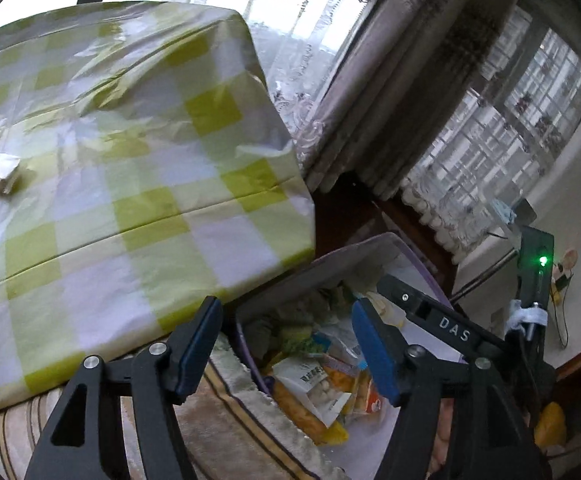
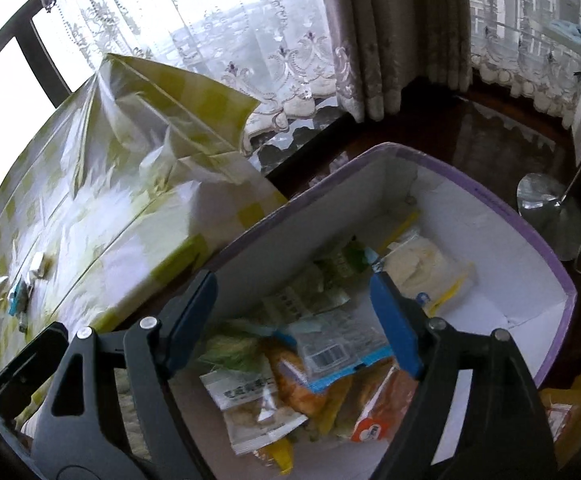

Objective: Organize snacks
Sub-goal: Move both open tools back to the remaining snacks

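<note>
Your left gripper [image 1: 286, 348] hangs with its jaws spread wide and nothing between them, just above the near rim of the box [image 1: 302, 276]. Your right gripper [image 2: 294, 320] is likewise released, its blue pads [image 2: 396, 326] parted over the inside of the box [image 2: 530, 248], gripping nothing. The box is white inside with a purple rim and sits on the floor just beside the table [image 2: 102, 216], which is draped in a green-and-white checked cloth [image 1: 138, 160]. The snacks lie in a loose heap at the near end of the box: a white packet with printed text [image 2: 250, 404], a clear packet showing a barcode [image 2: 326, 352], orange and yellow packets [image 2: 370, 412] under and beside those, and a green packet [image 2: 230, 348] against the left wall. A pale bag with a yellow strip [image 2: 422, 268] lies apart from the heap, toward the far end. One small white packet [image 1: 0, 172] rests on the cloth. A lamp base [image 2: 550, 212] stands on the dark floor beyond the box, near the curtains [image 2: 386, 40].
</note>
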A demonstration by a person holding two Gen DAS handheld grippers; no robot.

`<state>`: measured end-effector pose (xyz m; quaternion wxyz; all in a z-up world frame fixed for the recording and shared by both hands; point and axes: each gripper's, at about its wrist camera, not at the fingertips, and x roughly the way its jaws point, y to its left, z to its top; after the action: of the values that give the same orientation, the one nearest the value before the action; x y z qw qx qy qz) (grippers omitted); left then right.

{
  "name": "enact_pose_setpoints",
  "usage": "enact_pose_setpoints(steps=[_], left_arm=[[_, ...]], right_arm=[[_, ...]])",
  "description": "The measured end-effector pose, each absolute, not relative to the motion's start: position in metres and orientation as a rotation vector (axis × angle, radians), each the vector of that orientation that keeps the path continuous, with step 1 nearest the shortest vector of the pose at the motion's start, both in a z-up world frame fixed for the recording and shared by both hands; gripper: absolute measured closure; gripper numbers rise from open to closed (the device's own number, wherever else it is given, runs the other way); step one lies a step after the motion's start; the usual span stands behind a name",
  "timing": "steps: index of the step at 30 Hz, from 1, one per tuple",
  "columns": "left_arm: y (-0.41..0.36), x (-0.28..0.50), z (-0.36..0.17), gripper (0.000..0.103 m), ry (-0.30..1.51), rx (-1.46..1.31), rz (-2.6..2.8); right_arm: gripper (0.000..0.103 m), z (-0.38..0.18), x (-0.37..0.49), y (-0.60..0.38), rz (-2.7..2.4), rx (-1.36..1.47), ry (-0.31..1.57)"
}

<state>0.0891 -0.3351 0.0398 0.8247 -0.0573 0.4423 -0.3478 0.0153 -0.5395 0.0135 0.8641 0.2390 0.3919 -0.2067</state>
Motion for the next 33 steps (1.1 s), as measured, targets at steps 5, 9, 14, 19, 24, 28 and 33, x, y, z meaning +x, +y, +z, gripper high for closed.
enact_pose_setpoints(steps=[5,9,14,19,24,28,33], left_arm=[[-0.319,0.092,0.042,0.035,0.921,-0.148,-0.701],[-0.297,0.098,0.041,0.035,0.912,-0.189,-0.659],[-0.264,0.106,0.038,0.035,0.902,-0.237,-0.6],[-0.218,0.114,0.033,0.035,0.895,-0.307,-0.508],[-0.171,0.121,0.028,0.035,0.872,-0.363,-0.395],[-0.135,0.129,0.026,0.036,0.842,-0.409,-0.305],[-0.1,0.149,0.028,0.036,0.811,-0.419,-0.221]], right_arm=[[0.022,0.015,0.021,-0.524,-0.398,0.483,0.834],[0.022,0.018,0.027,-0.507,-0.369,0.467,0.843],[0.022,0.023,0.038,-0.481,-0.33,0.438,0.854],[0.022,0.026,0.053,-0.448,-0.272,0.392,0.873],[0.022,0.029,0.068,-0.414,-0.221,0.332,0.885],[0.022,0.033,0.084,-0.387,-0.183,0.254,0.887],[0.019,0.034,0.102,-0.359,-0.13,0.18,0.886]])
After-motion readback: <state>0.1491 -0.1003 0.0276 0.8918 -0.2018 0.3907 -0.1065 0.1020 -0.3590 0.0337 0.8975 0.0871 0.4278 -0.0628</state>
